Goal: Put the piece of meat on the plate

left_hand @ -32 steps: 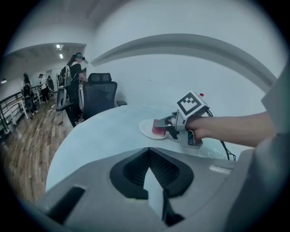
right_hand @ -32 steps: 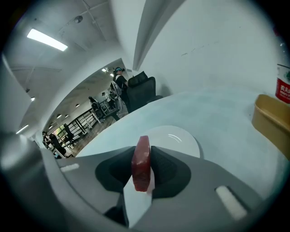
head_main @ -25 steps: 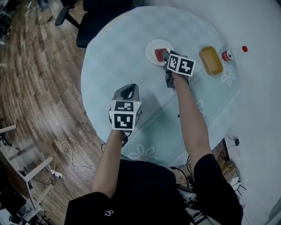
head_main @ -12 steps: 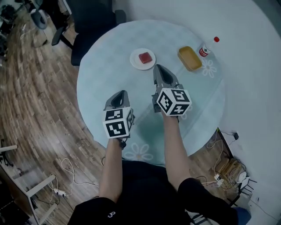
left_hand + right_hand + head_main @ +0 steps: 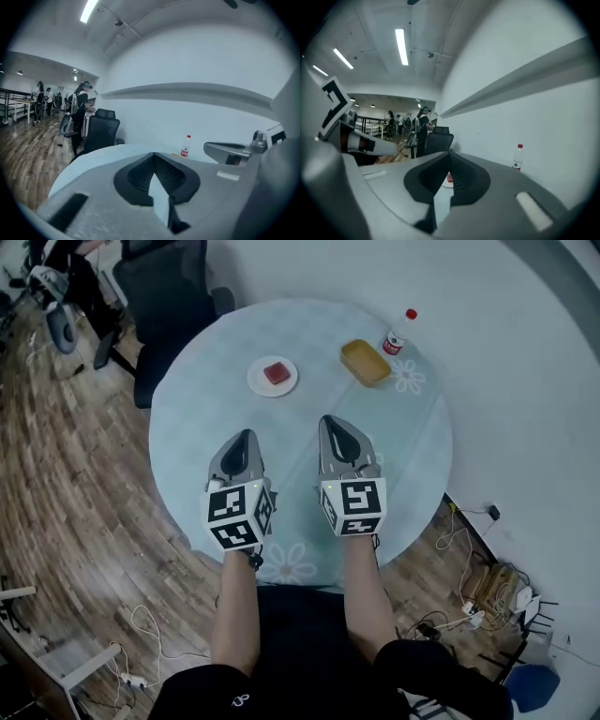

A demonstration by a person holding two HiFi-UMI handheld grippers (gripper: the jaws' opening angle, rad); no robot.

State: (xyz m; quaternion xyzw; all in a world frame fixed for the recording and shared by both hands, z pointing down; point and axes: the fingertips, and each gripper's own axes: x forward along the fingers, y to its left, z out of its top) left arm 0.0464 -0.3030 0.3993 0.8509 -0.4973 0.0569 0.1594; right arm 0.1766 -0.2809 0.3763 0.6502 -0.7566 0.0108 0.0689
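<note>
Both shut with nothing held, my left tongs (image 5: 242, 437) and right tongs (image 5: 332, 422) side by side above the near half of the counter (image 5: 309, 343), piece of meat (image 5: 276, 372) on the white plate (image 5: 257, 382) toward the far edge, well apart from them, yellow dish (image 5: 365, 362) and bottle (image 5: 397, 334) rightward.

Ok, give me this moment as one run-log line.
red square piece of meat: on round white plate | left gripper: shut, empty | right gripper: shut, empty | both apart from plate
</note>
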